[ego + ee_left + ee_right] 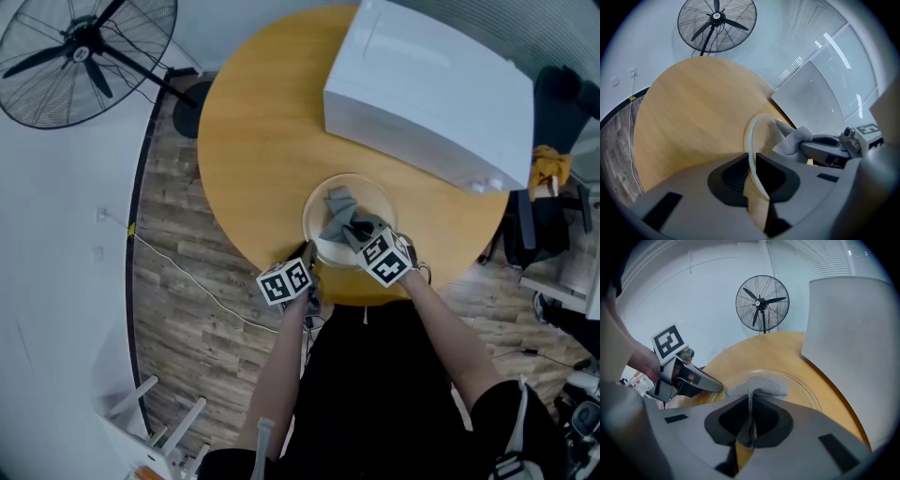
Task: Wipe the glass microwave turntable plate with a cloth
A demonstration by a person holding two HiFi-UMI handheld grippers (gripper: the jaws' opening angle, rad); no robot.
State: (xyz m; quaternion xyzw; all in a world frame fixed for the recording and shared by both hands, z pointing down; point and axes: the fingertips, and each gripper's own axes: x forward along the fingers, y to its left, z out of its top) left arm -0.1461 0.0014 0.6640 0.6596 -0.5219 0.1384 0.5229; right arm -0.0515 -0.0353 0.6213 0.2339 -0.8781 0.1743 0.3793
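Gripping the glass turntable plate (373,199) by its near-left rim with the left gripper (307,255), jaws pinched tight on the thin glass edge, the rim running straight between them in the left gripper view. Pressing a grey cloth (339,208) onto the middle of the plate with the right gripper (361,232), jaws clamped on a narrow fold of fabric, the rest bunched just ahead of the tips. Lying apparently flat on the round wooden table (248,131) close to its near edge, though hard to tell from above whether the gripped side is raised off the wood. Just beyond the plate, a white microwave (431,89) set on the far right of the tabletop. Off the table's far left, on the plank floor (178,281): a black pedestal fan (84,47), against a pale wall.
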